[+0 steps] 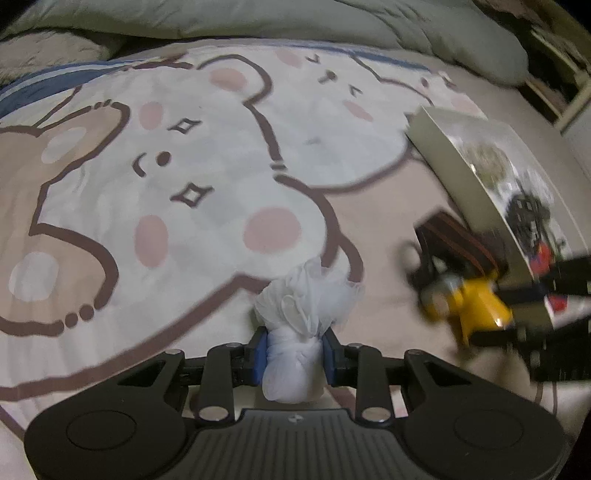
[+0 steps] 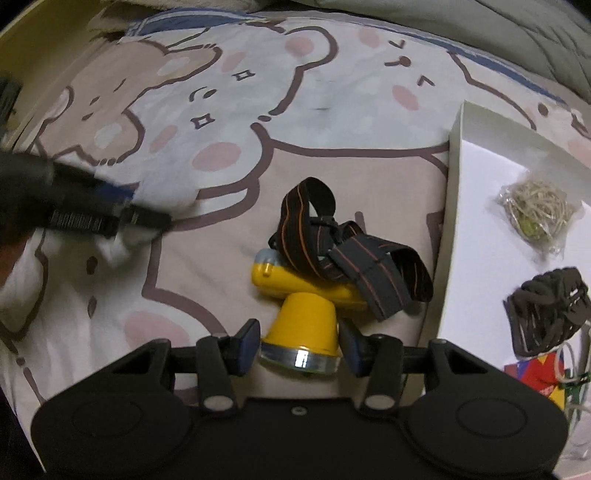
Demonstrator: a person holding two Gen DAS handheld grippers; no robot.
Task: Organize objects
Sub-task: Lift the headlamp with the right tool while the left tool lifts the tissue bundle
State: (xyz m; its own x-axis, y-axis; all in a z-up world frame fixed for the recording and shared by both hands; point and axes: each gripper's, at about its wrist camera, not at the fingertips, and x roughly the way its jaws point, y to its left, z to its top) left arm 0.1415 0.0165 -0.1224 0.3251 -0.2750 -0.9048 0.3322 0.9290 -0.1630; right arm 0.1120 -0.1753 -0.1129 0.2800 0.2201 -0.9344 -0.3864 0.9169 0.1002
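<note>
A white crumpled bundle (image 1: 299, 325), tied like a small bag, is pinched between the blue pads of my left gripper (image 1: 295, 345), which is shut on it above the bed sheet. In the right wrist view, my right gripper (image 2: 299, 341) is shut on the yellow cone of a headlamp (image 2: 306, 317). Its black, orange-striped straps (image 2: 332, 243) trail ahead over the sheet. From the left wrist view the headlamp (image 1: 476, 299) shows blurred at the right, beside the box. The left gripper (image 2: 110, 218) appears blurred at the left of the right wrist view.
A shallow white box (image 2: 454, 221) lies to the right on the bear-print sheet (image 1: 184, 184). It holds a bag of rubber bands (image 2: 532, 214), a black hair claw (image 2: 546, 310) and a colourful item (image 2: 539, 373). A grey-green duvet (image 1: 295, 18) is bunched along the far side.
</note>
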